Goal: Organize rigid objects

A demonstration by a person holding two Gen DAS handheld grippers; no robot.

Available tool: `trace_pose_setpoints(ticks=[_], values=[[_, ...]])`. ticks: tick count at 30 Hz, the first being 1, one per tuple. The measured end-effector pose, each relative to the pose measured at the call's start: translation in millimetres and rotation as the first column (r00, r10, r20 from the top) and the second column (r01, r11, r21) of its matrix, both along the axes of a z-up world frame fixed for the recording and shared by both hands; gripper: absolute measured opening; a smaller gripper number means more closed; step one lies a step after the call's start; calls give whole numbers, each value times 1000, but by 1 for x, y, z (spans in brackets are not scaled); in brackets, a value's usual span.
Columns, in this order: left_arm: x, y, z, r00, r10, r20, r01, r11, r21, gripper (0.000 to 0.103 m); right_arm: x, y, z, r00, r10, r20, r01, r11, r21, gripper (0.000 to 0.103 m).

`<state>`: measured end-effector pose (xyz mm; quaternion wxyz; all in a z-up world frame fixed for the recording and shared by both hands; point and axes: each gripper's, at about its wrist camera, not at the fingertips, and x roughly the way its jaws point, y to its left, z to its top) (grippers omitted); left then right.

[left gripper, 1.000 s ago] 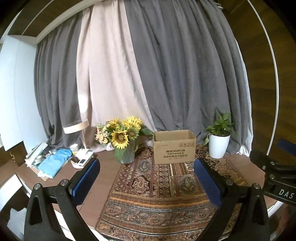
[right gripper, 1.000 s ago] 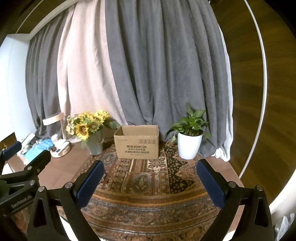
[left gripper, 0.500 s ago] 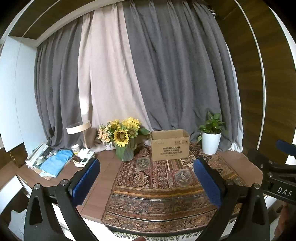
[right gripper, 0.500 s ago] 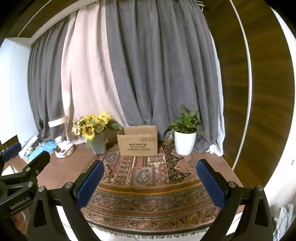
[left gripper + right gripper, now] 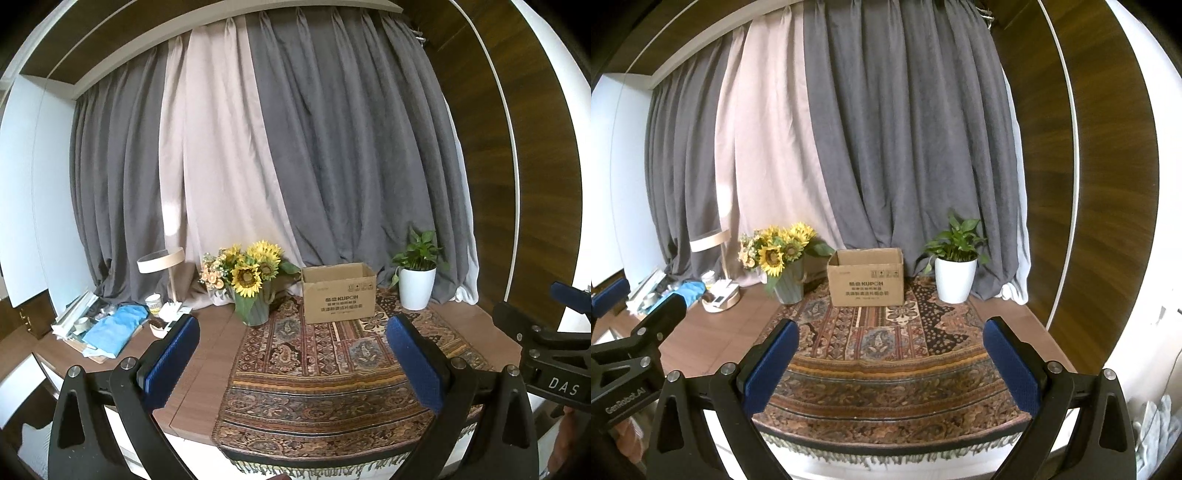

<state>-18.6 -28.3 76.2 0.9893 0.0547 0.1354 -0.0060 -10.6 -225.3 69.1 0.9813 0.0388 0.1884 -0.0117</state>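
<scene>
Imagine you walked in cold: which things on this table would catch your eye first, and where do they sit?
The sunflower bouquet stands out at the back left of the patterned rug. Right of it is an open cardboard box, then a potted plant in a white pot. Both open grippers, left and right, frame the foreground.

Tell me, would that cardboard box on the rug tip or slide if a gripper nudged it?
The cardboard box looks open-topped; its contents are hidden, so it may be light. It sits broad and flat on the patterned rug, so it would probably slide rather than tip. Its thin walls would likely flex if squeezed.
</scene>
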Motion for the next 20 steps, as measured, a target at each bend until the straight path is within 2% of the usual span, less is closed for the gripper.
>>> trace_pose_setpoints(ticks=[20], values=[[-5,8,0,1000,-27,5,27,1000,-2,103,-10,4,1,1000,-18,-2,18,1000,-6,101]])
